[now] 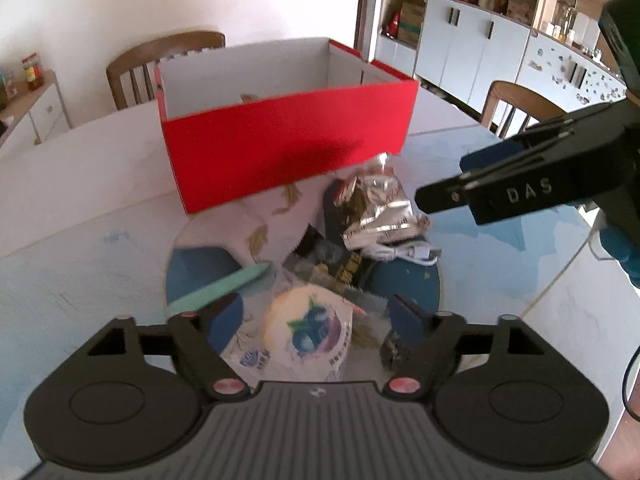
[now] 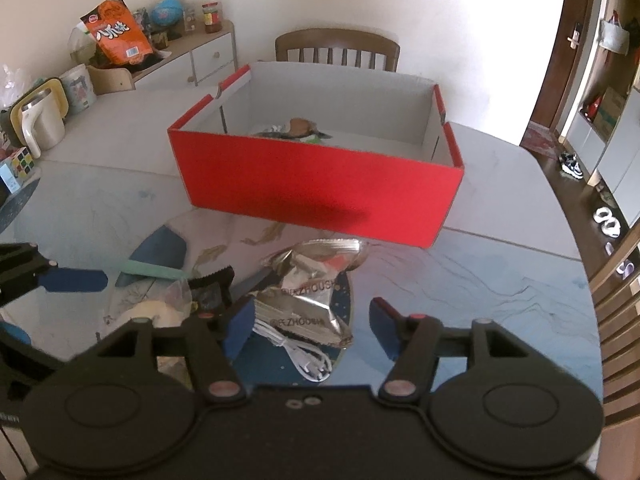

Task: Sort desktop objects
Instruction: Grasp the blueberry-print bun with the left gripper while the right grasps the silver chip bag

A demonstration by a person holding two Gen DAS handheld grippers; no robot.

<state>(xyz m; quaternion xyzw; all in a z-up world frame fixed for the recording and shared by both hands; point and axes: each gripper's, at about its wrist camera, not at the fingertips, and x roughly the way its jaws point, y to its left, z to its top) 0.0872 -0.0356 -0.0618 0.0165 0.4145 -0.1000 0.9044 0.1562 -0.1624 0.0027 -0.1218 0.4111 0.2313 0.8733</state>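
My left gripper [image 1: 316, 318] stands open over a clear packet with a blueberry picture [image 1: 312, 332], which lies between its blue pads without touching them. A teal strip [image 1: 224, 284] and dark sachets [image 1: 344, 268] lie just beyond. My right gripper [image 2: 312, 322] is open around a crumpled silver foil bag [image 2: 312, 296], with a coiled white cable [image 2: 308, 358] under it. The right gripper [image 1: 444, 182] also reaches in from the right in the left wrist view. A red cardboard box [image 2: 320, 196] with white inside stands behind the pile, holding a few items [image 2: 296, 128].
Wooden chairs [image 2: 336, 46] stand behind the table. At the back left are a sideboard [image 2: 200, 52], an orange snack bag [image 2: 118, 34], a white jug [image 2: 40, 124] and a colour cube [image 2: 20, 164]. The table edge [image 2: 576, 248] curves down the right side.
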